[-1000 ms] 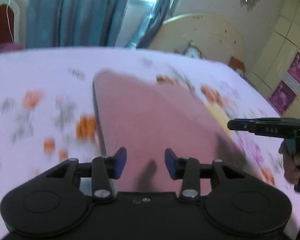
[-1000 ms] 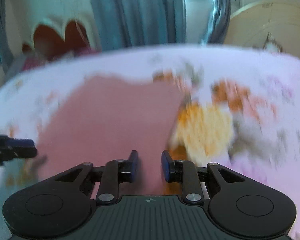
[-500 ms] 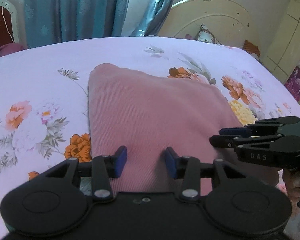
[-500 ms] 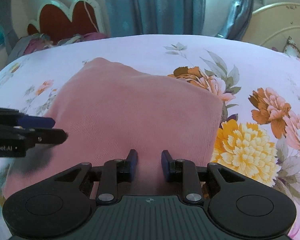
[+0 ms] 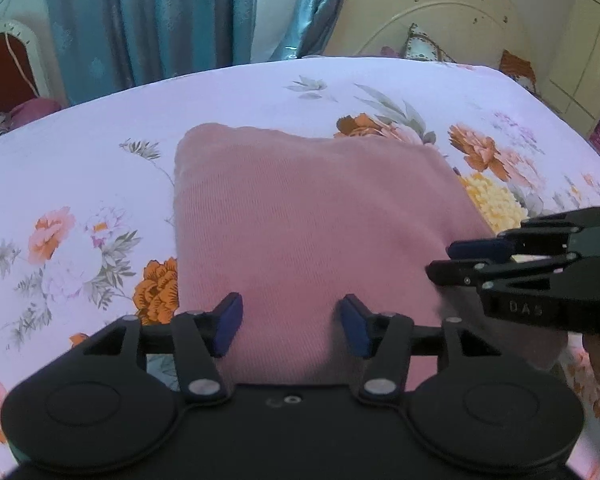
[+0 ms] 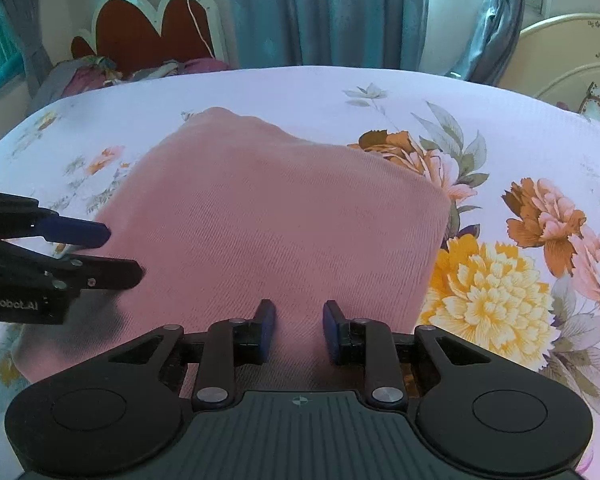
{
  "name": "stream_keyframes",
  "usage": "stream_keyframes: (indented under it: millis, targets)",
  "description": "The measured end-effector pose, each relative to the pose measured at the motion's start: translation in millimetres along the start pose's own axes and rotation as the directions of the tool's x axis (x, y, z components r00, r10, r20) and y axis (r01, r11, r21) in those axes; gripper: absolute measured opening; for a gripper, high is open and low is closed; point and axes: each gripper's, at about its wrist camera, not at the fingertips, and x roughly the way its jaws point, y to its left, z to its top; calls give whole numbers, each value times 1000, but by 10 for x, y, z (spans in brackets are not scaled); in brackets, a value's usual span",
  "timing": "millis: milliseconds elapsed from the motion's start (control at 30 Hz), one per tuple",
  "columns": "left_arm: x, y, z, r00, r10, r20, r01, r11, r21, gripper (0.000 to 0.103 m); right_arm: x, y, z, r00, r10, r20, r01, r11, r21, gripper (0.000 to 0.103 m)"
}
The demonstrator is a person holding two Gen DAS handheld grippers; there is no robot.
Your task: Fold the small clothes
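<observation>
While the left hand-held gripper (image 5: 291,328) is opening and the right hand-held gripper (image 6: 299,331) is parted over the pink garment (image 5: 308,240), neither grasping it, only the top layer could be pinched, spoiling the fold.

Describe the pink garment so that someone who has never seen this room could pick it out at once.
Start from the bed, whose pale lilac sheet is printed with flowers. On it, nearer the camera, lies the pink garment, folded into a rough square, its right edge beside a big yellow flower in the print. It is the only plain, finely ribbed, single-coloured patch; everything around it is floral.
</observation>
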Motion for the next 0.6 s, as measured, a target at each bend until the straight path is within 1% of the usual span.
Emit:
stream_keyframes:
  millis: [200,233,267,300,333,367,400,433,467,500,533,567,600]
  targets:
    - [-18,-35,34,1000,19,-6,-19,1000,-2,61,-47,-54,-14,1000,29,1,-29,999,-20,26]
    - [-38,-24,39,1000,21,-2,-22,1000,-8,64,-57,-79,-15,999,36,-1,-36,999,-15,26]
    - [-70,-8,46,1000,30,4,-30,999,-13,76,-103,-105,-3,999,36,6,-36,999,-4,26]
    - [-122,17,48,998,53,22,-52,998,-17,85,-198,-145,11,999,31,38,-32,999,16,26]
    - [-176,48,44,996,76,46,-75,997,-19,99,-297,-197,20,997,33,74,-36,999,36,26]
    - [-228,96,31,993,96,71,-95,995,-22,102,-388,-283,21,994,36,102,-44,996,72,26]
    - [-258,159,22,991,109,77,-107,994,-28,101,-451,-399,15,993,41,114,-55,991,122,33]
    - [-269,236,14,991,117,68,-115,992,-43,100,-493,-542,-1,992,41,118,-63,980,186,51]
    - [-271,334,2,992,114,55,-111,992,-68,96,-539,-702,-37,990,47,134,-80,965,249,92]
    - [-267,421,-9,993,105,45,-101,990,-94,94,-578,-841,-78,985,77,153,-119,950,289,95]
    - [-257,527,-28,995,94,36,-88,987,-134,91,-592,-962,-110,984,98,147,-142,935,326,94]
    - [-242,618,-44,997,76,30,-69,983,-173,90,-584,-1058,-135,984,122,130,-161,922,353,86]
    - [-222,708,-58,998,51,28,-44,976,-213,90,-566,-1135,-166,981,156,117,-189,906,379,75]
